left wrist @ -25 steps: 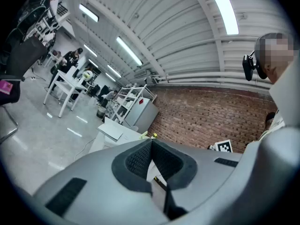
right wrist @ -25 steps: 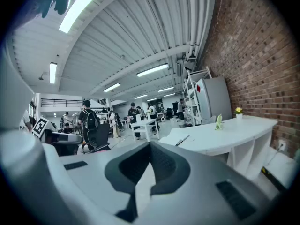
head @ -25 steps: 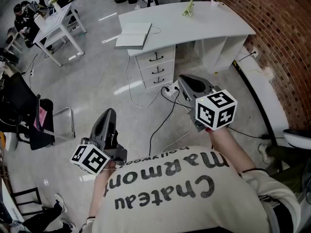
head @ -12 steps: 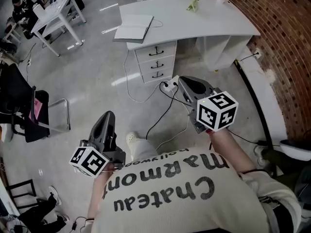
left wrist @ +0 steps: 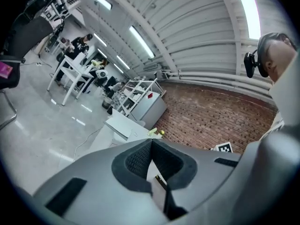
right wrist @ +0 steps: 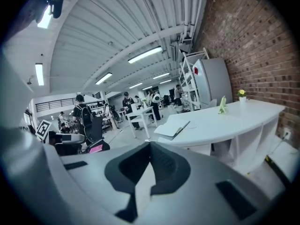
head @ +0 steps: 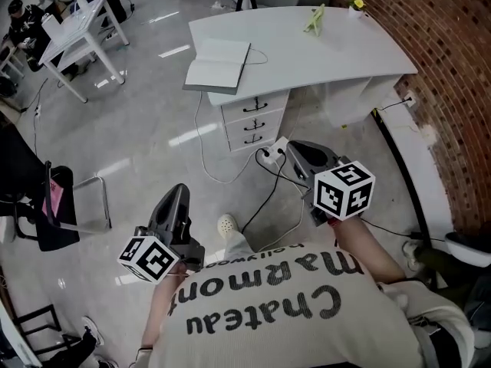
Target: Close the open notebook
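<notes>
An open notebook with pale pages lies on the left end of the white curved desk, far ahead of both grippers. It also shows small in the left gripper view, notebook, and in the right gripper view, notebook. My left gripper is held low over the floor, jaws shut and empty. At the right, my right gripper points toward the desk, shut with nothing in it. Both are well short of the desk.
A drawer unit stands under the desk below the notebook. A power strip with cables lies on the floor ahead. A green stand and a small flower pot sit on the desk. Brick wall at right, black chair left.
The desk and notebook have drawn nearer and lower in the head view. Both grippers have moved forward and slightly down. A shoe has come into view between them.
</notes>
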{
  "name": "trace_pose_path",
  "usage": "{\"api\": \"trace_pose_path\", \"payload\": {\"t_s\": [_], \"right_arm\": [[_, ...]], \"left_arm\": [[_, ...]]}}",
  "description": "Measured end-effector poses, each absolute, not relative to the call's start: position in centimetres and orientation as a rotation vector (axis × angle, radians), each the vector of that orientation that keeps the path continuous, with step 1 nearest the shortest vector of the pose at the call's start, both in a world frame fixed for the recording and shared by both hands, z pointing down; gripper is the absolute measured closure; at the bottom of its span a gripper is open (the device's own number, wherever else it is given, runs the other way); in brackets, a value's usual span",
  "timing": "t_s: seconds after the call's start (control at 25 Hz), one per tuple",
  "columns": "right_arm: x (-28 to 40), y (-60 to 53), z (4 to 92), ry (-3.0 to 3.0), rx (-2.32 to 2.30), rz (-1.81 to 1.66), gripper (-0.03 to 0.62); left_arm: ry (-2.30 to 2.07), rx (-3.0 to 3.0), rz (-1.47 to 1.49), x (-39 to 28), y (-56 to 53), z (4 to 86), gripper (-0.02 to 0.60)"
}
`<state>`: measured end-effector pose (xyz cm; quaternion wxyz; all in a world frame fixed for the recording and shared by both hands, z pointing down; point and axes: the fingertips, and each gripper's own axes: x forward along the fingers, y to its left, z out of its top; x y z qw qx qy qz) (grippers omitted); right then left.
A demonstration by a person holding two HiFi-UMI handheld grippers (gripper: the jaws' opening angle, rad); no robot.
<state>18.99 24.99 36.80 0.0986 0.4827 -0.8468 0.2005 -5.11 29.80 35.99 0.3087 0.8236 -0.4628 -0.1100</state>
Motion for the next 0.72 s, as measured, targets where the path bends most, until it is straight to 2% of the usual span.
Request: {"api": "trace_pose_path", "payload": {"t_s": [0.32, 0.72], "right_arm": [[15.0, 15.7, 35.0, -2.494, 1.473, 0.579, 0.592], [11.8, 8.3, 34.9, -2.472, 1.52, 0.572, 0.592]], "left_arm": [[-1.182, 2.235, -0.293, -8.8, 19.8, 33.6, 0.58], [-1.183, 2.265, -0.307, -13.3, 12.4, 32.7, 0.58]]}}
